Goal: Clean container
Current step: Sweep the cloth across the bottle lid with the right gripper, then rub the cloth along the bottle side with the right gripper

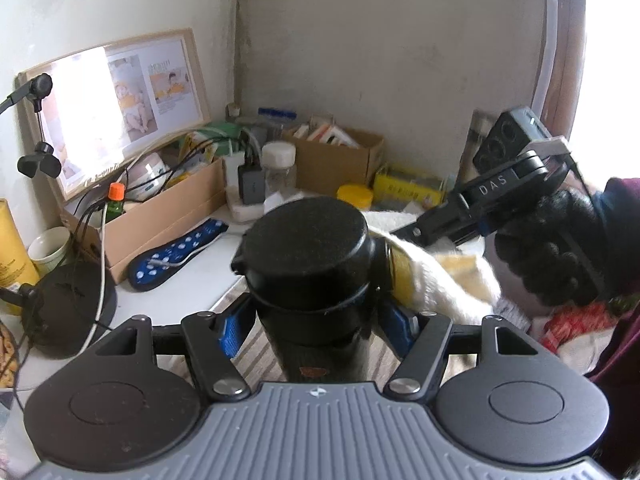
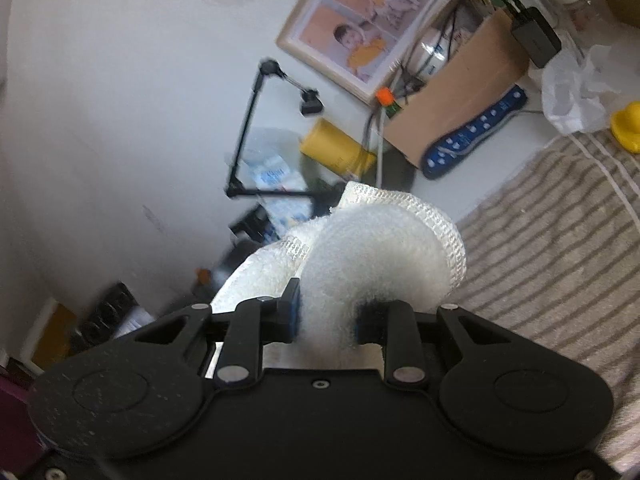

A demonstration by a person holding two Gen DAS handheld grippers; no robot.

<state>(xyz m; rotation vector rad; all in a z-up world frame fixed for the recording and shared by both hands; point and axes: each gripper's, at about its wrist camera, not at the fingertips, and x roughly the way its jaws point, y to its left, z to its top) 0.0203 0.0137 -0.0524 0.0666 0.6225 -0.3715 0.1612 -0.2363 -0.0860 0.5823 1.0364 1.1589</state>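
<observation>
A black cylindrical container (image 1: 308, 264) with a closed black lid stands upright in the left wrist view, and my left gripper (image 1: 316, 322) is shut on its body just under the lid. A white fluffy cloth (image 1: 444, 280) lies against the container's right side, by the lid's edge. My right gripper (image 1: 424, 228), carried by a gloved hand (image 1: 548, 252), comes in from the right and is shut on that cloth. Seen from the right wrist, the cloth (image 2: 376, 248) bulges out in a fold between the pads of my right gripper (image 2: 326, 322). The container is hidden there.
A striped towel (image 2: 552, 264) covers the white tabletop (image 1: 192, 276) beneath the container. Behind stand cardboard boxes (image 1: 168, 216), a white-capped jar (image 1: 279, 168), a yellow-lidded jar (image 1: 355, 196), a blue dotted item (image 1: 176, 252), a charger block (image 1: 252, 184) and cables. A black round base (image 1: 68, 304) sits at the left.
</observation>
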